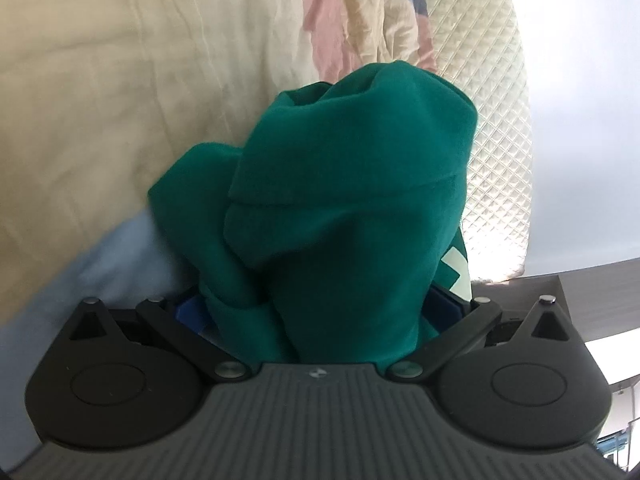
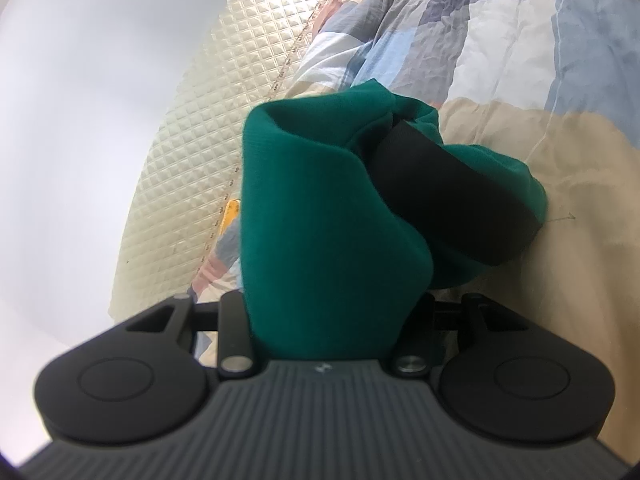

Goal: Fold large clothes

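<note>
Setting: a bed [image 1: 100,100] with a cream and pastel patchwork quilt, and a white quilted headboard [image 2: 192,128] along its far edge beside a pale wall.
Garment: a large green garment [image 1: 340,200], soft and thick, with a black band [image 2: 448,200] and a pale printed patch [image 1: 452,268]. It is bunched up, not spread out.
Where it is: bundled over the quilt near the headboard edge of the bed, between the two tongs; its lower folds touch the quilt in the right wrist view.
Left gripper [image 1: 320,304]: jaws spread as wide as they go, with green cloth piled loosely between them. The blue pads at each side do not seem to press on it.
Right gripper [image 2: 328,312]: jaws part-way closed and clamped on a thick wad of the green cloth.
Step in hand, as a judgement: the left side lets go of the cloth while the right side keeps its hold.
Doing it well: draw the left gripper straight back so no fold snags a finger, then look for a single hem or corner rather than a wad.
Risk: the thick bunch hides the edges, so a fresh grab may catch several layers.
</note>
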The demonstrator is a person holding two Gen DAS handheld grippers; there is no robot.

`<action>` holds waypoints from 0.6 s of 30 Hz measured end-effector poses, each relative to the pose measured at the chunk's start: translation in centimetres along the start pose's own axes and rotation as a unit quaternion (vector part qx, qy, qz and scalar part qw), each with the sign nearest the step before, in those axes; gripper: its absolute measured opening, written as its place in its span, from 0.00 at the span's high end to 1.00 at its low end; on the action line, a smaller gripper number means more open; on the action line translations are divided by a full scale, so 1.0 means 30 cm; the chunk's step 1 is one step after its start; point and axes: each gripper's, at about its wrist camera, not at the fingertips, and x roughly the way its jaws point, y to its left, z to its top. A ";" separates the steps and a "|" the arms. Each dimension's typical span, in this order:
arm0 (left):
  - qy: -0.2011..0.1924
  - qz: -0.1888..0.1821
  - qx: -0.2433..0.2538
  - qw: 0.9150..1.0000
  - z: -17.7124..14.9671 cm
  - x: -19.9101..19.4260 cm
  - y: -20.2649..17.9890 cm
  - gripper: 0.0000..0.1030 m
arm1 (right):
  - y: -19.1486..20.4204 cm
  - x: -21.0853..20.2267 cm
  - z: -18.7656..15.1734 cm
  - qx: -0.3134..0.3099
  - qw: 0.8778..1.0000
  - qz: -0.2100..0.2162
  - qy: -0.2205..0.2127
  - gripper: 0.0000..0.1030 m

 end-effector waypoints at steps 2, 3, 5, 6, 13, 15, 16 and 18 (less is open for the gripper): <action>-0.007 0.000 0.015 1.000 -0.007 -0.010 -0.009 0.05 | -0.006 0.004 0.002 0.002 1.000 0.001 -0.001 0.55; -0.012 0.000 0.022 1.000 -0.007 -0.016 -0.015 0.09 | -0.005 0.005 0.001 0.003 1.000 0.003 -0.001 0.55; -0.018 0.000 0.031 0.999 -0.002 -0.024 -0.026 0.27 | 0.001 0.004 -0.001 -0.003 1.000 0.005 -0.001 0.55; -0.020 -0.003 0.036 0.999 0.001 -0.027 -0.034 0.32 | 0.006 0.001 -0.003 -0.008 1.000 0.008 -0.002 0.55; -0.035 -0.010 0.099 0.994 0.018 -0.048 -0.111 0.55 | 0.050 -0.036 0.010 -0.033 0.999 0.035 -0.001 0.55; -0.032 -0.018 0.093 0.995 0.026 -0.063 -0.120 0.56 | 0.075 -0.056 0.020 -0.045 0.998 0.050 0.001 0.55; -0.031 -0.024 0.093 0.995 0.033 -0.075 -0.121 0.56 | 0.086 -0.062 0.023 -0.048 0.997 0.057 0.000 0.55; -0.028 -0.036 0.098 0.994 0.035 -0.107 -0.146 0.56 | 0.114 -0.077 0.039 -0.050 0.996 0.076 -0.004 0.55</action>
